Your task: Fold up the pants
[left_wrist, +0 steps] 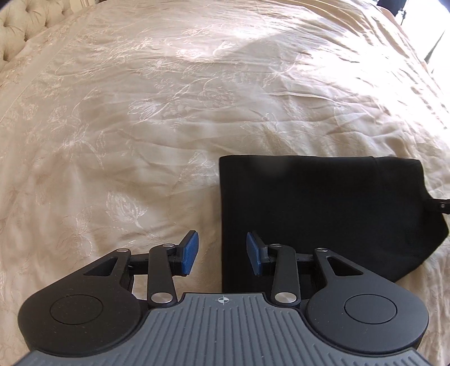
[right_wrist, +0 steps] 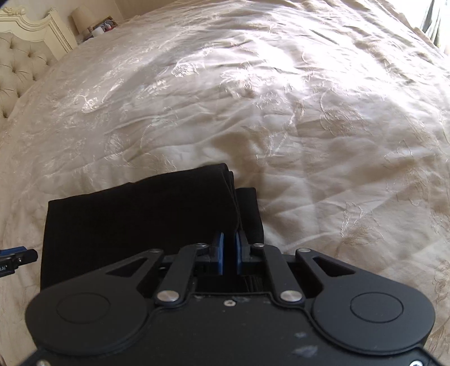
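Observation:
Black pants [left_wrist: 323,208] lie folded into a compact rectangle on the cream bedspread [left_wrist: 168,112]. My left gripper [left_wrist: 222,247] is open and empty, its blue pads straddling the fold's left edge from above. In the right wrist view the pants [right_wrist: 135,219] lie below and left. My right gripper [right_wrist: 230,247] hovers over their layered right edge, jaws nearly closed with a narrow gap; whether cloth is pinched between them does not show. The left gripper's tip [right_wrist: 17,254] shows at the left edge, and the right gripper's tip [left_wrist: 441,204] at the pants' right edge.
A tufted cream headboard [right_wrist: 19,73] stands at far left. A bedside spot with a lamp and small items [right_wrist: 92,22] lies beyond it. Embroidered bedspread [right_wrist: 309,112] stretches ahead and right. The bed's far edge [left_wrist: 422,42] drops away at upper right.

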`<action>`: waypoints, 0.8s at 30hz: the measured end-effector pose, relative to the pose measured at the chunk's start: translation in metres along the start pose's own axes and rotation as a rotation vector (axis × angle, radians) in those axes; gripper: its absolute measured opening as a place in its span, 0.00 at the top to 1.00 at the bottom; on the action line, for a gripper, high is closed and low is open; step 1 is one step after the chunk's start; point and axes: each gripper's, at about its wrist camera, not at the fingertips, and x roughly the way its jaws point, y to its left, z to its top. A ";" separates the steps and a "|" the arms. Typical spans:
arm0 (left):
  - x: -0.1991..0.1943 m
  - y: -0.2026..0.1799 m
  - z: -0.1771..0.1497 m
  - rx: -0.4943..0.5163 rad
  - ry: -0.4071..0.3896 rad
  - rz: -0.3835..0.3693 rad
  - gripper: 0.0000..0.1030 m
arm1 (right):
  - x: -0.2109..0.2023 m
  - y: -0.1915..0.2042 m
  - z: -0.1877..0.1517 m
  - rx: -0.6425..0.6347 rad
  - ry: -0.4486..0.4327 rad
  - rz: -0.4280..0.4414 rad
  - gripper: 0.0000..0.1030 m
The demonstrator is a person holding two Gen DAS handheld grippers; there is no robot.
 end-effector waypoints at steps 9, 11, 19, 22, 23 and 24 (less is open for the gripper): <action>0.055 -0.029 0.006 0.102 0.092 0.055 0.60 | 0.012 -0.001 -0.003 -0.009 0.023 -0.023 0.84; 0.056 -0.028 0.010 0.090 0.098 0.052 0.61 | 0.010 0.001 -0.002 -0.018 0.020 -0.026 0.80; 0.030 -0.012 0.009 0.074 0.031 0.012 0.60 | 0.001 -0.015 0.000 0.041 -0.015 -0.010 0.55; 0.040 -0.010 0.002 0.085 0.087 -0.015 0.56 | 0.009 -0.025 0.001 0.075 0.016 0.023 0.50; 0.041 -0.010 -0.001 0.084 0.086 -0.019 0.54 | 0.012 -0.027 0.001 0.084 0.023 0.037 0.47; 0.042 -0.009 -0.003 0.081 0.078 -0.015 0.53 | 0.015 -0.028 0.002 0.090 0.033 0.050 0.46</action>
